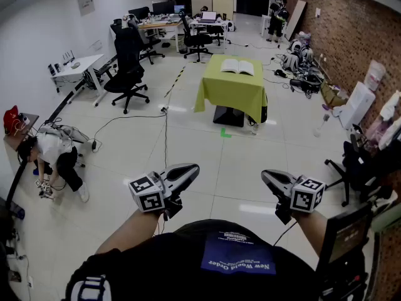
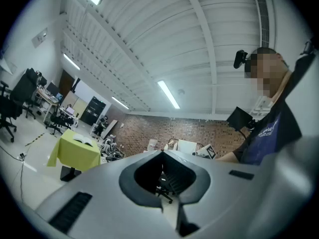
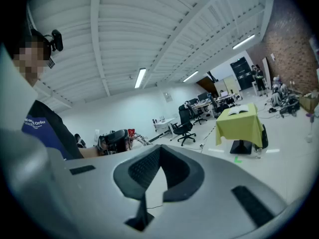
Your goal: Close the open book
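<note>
The open book (image 1: 238,66) lies flat on a table draped in a yellow-green cloth (image 1: 230,93), far ahead across the floor. Both grippers are held low near my body, well short of the table. My left gripper (image 1: 188,171) is shut with nothing between its jaws, and so is my right gripper (image 1: 269,179). In the left gripper view the joined jaws (image 2: 162,156) point slightly upward, with the book (image 2: 82,141) small at the left. The right gripper view shows its closed jaws (image 3: 159,149) and the book (image 3: 238,111) on the cloth (image 3: 240,127) at the right.
Black office chairs (image 1: 128,68) and desks (image 1: 75,68) stand at the back left. A person (image 1: 53,158) crouches on the floor at the left. Bags and clutter line the brick wall (image 1: 351,36) at the right. A green tape mark (image 1: 225,132) lies before the table.
</note>
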{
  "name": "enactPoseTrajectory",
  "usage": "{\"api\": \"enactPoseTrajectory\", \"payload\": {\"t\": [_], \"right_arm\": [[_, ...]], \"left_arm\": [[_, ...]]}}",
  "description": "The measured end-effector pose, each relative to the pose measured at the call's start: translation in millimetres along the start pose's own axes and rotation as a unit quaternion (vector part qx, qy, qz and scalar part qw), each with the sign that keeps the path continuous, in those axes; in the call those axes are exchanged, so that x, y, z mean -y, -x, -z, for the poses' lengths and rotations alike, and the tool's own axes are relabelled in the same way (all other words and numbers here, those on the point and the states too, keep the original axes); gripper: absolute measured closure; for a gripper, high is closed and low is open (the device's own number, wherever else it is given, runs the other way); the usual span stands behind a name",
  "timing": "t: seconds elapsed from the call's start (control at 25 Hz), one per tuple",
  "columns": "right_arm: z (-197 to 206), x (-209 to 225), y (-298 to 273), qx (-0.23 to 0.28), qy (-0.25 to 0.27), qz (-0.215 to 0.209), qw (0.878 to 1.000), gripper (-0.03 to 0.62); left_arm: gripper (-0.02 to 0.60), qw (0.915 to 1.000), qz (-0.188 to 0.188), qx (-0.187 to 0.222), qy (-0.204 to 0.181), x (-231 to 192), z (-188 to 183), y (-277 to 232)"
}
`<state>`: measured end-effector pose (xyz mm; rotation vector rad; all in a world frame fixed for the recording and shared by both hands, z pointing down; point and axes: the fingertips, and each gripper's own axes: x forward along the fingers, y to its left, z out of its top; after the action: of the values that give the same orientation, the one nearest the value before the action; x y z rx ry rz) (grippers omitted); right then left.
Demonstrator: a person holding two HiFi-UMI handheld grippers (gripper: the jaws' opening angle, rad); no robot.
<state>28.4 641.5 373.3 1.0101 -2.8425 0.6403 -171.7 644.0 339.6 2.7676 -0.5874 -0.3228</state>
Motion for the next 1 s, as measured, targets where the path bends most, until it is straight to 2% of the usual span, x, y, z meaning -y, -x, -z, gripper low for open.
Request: {"api": "enactPoseTrajectory", "payload": {"t": [0.28, 0.52, 0.72, 1.0], "right_arm": [[-17, 28, 21, 0.003, 0.016, 0.010, 1.000, 0.608], [-39, 48, 8, 0.056, -0.002, 0.028, 0.998, 0.608], [-62, 66, -24, 0.084, 0.004, 0.061, 0.995, 0.608], [-82, 59, -105, 0.105, 0.012, 0.092, 0.990, 0.608]], "left_arm": [[0.575, 0.9998, -0.008, -0.002, -0.017, -3, -4, -30], [0.575, 0.9999, 0.002, -0.005, -0.011, -26, -7, -34], [0.575, 0.9996, 0.026, 0.002, -0.004, -69, -22, -36], [0.575, 0.9971, 0.075, -0.012, 0.003, -130, -49, -18]]}}
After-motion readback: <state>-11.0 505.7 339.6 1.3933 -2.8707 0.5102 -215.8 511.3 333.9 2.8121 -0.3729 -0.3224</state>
